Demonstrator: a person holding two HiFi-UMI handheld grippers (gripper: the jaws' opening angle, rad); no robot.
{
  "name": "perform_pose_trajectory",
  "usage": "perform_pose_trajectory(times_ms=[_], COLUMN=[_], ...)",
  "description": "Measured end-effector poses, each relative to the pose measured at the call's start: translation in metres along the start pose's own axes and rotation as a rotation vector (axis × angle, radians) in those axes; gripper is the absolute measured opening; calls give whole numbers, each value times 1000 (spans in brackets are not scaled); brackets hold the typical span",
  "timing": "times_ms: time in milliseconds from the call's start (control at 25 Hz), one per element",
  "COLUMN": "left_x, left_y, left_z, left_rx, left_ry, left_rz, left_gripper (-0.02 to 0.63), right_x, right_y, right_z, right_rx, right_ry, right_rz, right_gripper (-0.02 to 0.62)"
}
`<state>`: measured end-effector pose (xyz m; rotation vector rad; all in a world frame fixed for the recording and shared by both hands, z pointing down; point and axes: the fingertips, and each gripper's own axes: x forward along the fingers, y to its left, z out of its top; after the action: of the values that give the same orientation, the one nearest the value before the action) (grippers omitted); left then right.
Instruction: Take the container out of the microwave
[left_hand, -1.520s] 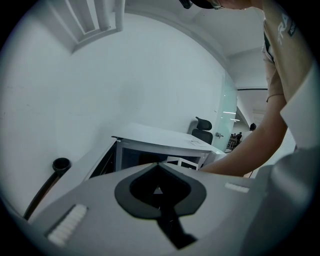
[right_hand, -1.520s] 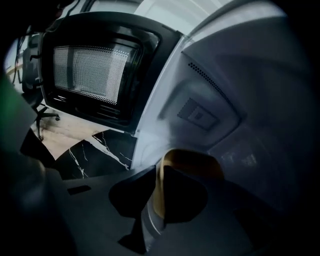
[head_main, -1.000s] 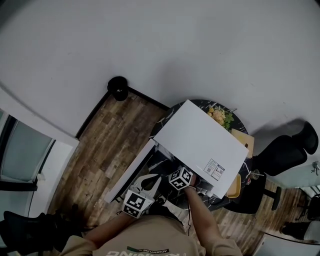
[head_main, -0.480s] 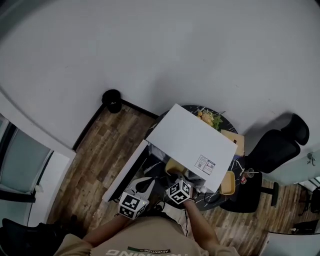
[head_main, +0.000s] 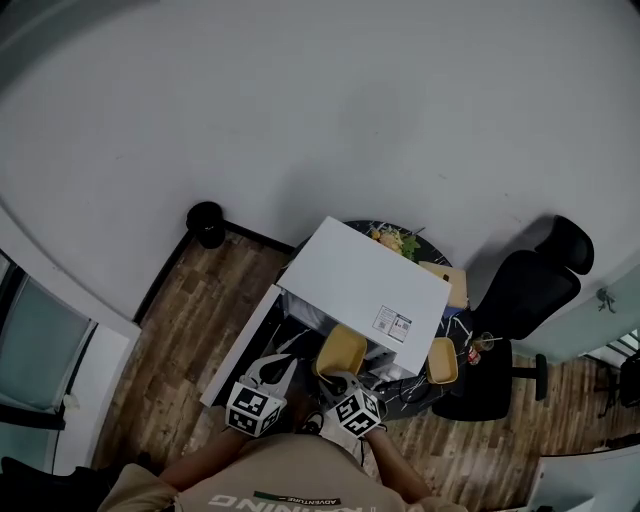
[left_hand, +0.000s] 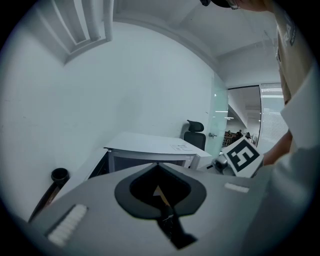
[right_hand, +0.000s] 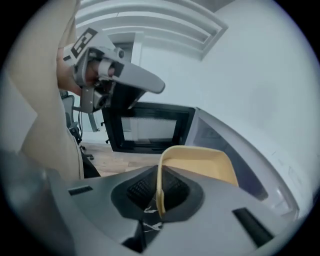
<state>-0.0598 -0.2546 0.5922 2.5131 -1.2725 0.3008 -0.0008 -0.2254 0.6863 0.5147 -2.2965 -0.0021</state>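
Note:
The white microwave (head_main: 365, 280) stands on a dark round table with its door (head_main: 240, 345) swung open to the left. A yellow container (head_main: 341, 350) hangs just outside the oven's open front. My right gripper (head_main: 350, 390) is shut on its near rim. In the right gripper view the container (right_hand: 200, 162) stands between the jaws of the right gripper (right_hand: 160, 192), with the open door (right_hand: 150, 131) behind it. My left gripper (head_main: 268, 378) hovers beside the door, shut on nothing. Its own view shows the left gripper (left_hand: 159, 167) pointing at the microwave (left_hand: 150, 145).
A second yellow container (head_main: 440, 360) sits on the table's right side, with a small glass (head_main: 485, 345) beyond it. A plate of salad (head_main: 395, 240) lies behind the microwave. A black office chair (head_main: 530, 290) stands to the right and a black bin (head_main: 205, 222) by the wall.
The right gripper has drawn the yellow container out of the microwave toward me. The left gripper has stayed near the open door. The head camera has pulled back.

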Motion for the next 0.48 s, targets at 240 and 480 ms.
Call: perform_pose_trajectory(times_ms=[240, 480], left_x=[-7, -7], left_y=[9, 7], left_z=[-9, -11], left_rx=[1, 6], left_ry=[28, 40], left_rz=[0, -30], left_gripper=[2, 2], right_x=[-31, -52], right_y=[24, 34], right_z=[22, 40], right_rx=[0, -18], right_ry=[-61, -75], right_rz=[3, -15], right_gripper=[21, 21])
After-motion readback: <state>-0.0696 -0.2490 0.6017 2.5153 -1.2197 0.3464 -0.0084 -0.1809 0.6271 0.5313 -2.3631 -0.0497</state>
